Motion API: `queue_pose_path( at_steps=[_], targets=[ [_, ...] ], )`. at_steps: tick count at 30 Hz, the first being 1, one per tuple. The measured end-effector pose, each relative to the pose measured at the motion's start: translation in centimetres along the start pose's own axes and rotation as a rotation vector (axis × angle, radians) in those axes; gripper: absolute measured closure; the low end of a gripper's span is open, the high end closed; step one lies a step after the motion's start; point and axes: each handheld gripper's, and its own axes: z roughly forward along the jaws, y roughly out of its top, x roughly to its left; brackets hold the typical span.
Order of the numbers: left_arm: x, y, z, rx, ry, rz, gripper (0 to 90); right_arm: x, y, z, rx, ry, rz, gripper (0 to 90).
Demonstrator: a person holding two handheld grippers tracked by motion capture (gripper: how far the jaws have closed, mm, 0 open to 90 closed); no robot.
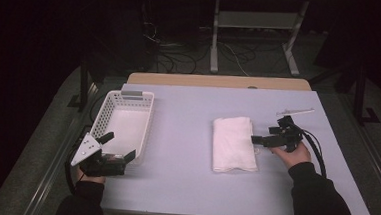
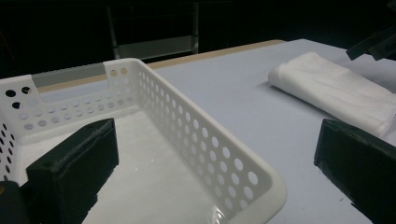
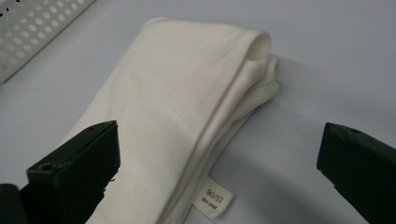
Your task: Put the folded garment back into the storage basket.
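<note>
Across the worktop (image 1: pixel 183 187), which is pale blue-grey with a wooden strip along its far edge, I see three items. At the left edge sits a white perforated basket (image 1: pixel 129 99), long axis running near to far, nothing inside it; in the left gripper view its near right corner lies between my jaws. Toward the right half, roughly midway between the near and far edges, lies a folded white cloth (image 1: pixel 232 142), also lengthwise near to far; the right gripper view shows its layered fold edge and a small sewn label (image 3: pixel 213 198) printed 90/52 resting on the worktop. My left gripper (image 1: pixel 121 148) is held at the basket's near end, jaws spread wide and grasping nothing. My right gripper (image 1: pixel 257 140) sits at the cloth's right edge, pointing left at it, jaws likewise spread wide with one over the cloth, nothing clamped. Near the far right corner lies a thin pale strip (image 1: pixel 295 112).
</note>
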Motion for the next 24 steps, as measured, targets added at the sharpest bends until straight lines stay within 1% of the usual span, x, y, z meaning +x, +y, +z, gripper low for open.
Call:
queue_pose_path(
  at_steps=[3, 11, 20, 24],
  targets=[
    [0.0, 0.0, -0.1, -0.002, 0.001, -0.001, 0.0, 0.1, -0.1, 0.4, 0.015, 0.01, 0.0, 0.0],
    [0.1, 0.0, -0.1, -0.005, 0.005, -0.004, 0.0, 0.3, -0.3, 1.1, 0.03, 0.022, 0.011, 0.0],
    [0.1, 0.0, -0.1, -0.006, 0.005, -0.005, 0.0, 0.5, -0.5, 2.1, 0.048, 0.039, 0.007, 0.0],
    [0.1, 0.0, -0.1, -0.006, 0.004, -0.005, 0.0, 0.6, -0.7, 2.5, 0.065, 0.047, 0.004, 0.0]
  ],
)
